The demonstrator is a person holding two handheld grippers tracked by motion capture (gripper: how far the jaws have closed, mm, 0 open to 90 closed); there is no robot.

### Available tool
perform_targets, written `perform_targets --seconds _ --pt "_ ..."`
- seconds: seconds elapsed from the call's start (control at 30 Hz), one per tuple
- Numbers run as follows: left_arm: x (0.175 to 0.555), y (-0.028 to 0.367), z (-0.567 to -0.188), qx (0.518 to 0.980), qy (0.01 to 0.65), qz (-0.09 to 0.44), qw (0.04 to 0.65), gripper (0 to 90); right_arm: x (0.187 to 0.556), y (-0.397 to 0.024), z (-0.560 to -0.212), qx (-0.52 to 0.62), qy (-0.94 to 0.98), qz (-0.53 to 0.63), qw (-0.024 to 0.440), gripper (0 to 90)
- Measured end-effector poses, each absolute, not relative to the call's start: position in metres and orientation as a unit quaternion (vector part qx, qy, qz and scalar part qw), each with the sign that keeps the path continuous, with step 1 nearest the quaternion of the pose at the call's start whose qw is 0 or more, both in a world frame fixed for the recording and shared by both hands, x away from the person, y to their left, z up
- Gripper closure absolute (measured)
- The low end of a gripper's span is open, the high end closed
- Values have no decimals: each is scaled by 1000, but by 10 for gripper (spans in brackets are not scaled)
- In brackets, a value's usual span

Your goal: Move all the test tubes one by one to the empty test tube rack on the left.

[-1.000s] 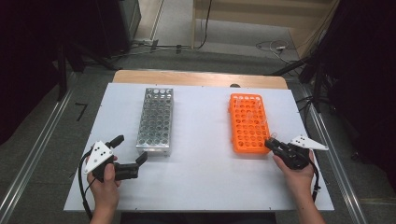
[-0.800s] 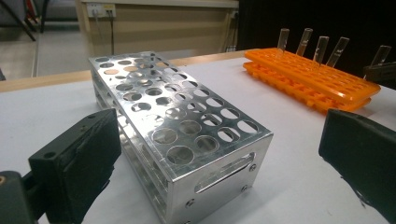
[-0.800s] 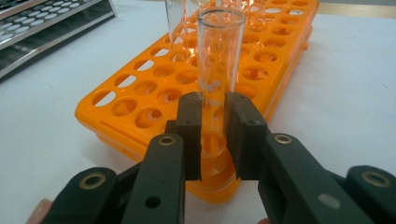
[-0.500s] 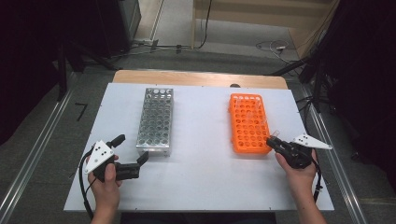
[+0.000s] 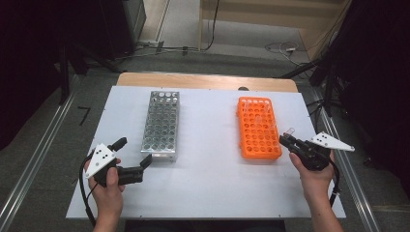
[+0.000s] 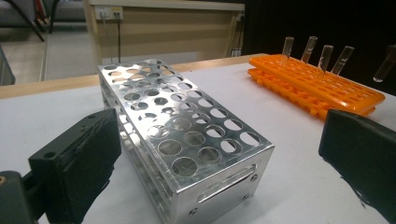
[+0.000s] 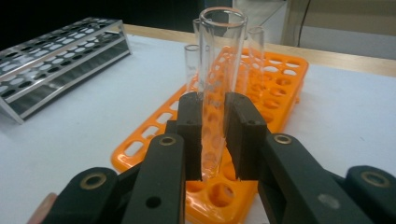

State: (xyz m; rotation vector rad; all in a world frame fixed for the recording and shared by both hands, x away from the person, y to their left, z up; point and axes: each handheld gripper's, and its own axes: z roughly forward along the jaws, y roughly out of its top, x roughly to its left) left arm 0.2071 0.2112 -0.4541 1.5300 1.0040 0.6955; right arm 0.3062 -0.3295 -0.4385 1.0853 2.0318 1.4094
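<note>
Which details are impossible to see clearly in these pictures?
- Bottom tip of the glass test tube: right gripper view, hidden between the pads of the right claw, which is shut on it.
- Number of tubes standing in the orange rack: high view, clear glass too small.
- Far end of the metal rack: right gripper view, cut off by the left edge.
- Left claw: left gripper view, jaw tips cut off by the frame.

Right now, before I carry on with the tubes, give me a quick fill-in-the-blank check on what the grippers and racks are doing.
1. The right gripper is shut on a clear glass ____.
2. The rack nearest the right gripper is coloured ____.
3. The left gripper has its jaws ____, with nothing between them.
4. In the high view the metal rack lies to the ____ of the other rack.

Missing words: test tube; orange; open; left
</note>
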Motion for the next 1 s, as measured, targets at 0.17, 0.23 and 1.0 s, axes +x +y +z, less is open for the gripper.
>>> perform_targets --seconds 0.17,0.23,1.0 --pt "209 205 -449 650 420 278 568 0 304 -312 -431 370 749 507 212 741" --pt "211 202 -447 657 418 268 567 0 304 -303 -430 359 757 504 210 741" --pt "235 149 -409 698 354 217 584 0 303 -216 -415 280 801 509 142 741"
